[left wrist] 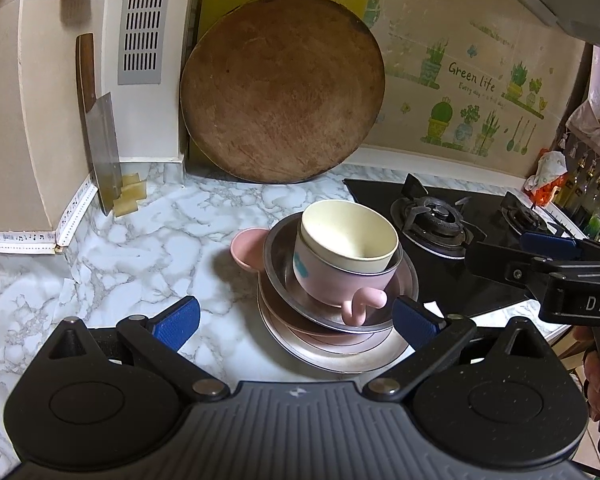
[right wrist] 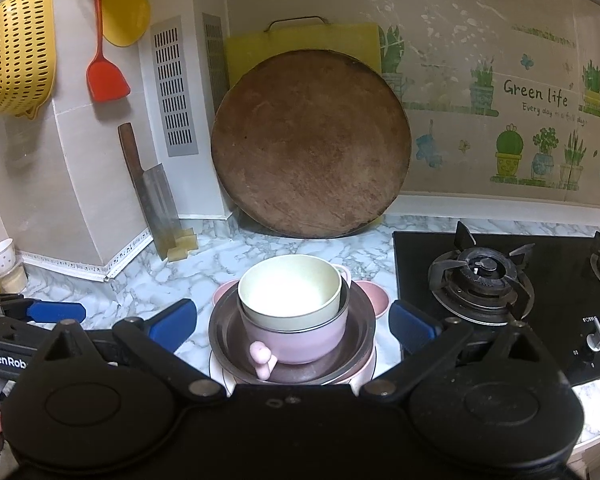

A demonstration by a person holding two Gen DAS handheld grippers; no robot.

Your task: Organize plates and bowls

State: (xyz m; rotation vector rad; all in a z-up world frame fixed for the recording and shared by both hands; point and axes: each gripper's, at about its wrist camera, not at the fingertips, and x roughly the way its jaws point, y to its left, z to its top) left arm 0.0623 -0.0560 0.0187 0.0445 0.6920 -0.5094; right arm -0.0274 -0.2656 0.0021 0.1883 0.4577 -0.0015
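Cream melamine bowl (right wrist: pixel 290 290) nests in a pink handled cup (right wrist: pixel 296 342), inside a steel dish (right wrist: pixel 220 330) atop pink plates (left wrist: pixel 328 344) on our marble-patterned counter (left wrist: pixel 148 240) beside the black gas hob (right wrist: pixel 540 300). We judge the stacking nearly done. Our left gripper (left wrist: pixel 296 322) and right gripper (right wrist: pixel 292 326) flank the pile, jaws apart, holding nothing. A round wooden board (right wrist: pixel 310 144) and a steel cleaver (right wrist: pixel 158 196) lean against the wall.

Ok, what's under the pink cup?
The pink cup, with a cream bowl nested inside, sits in a steel bowl. Beneath that are a pink dish and a steel plate. Anything lower is covered.
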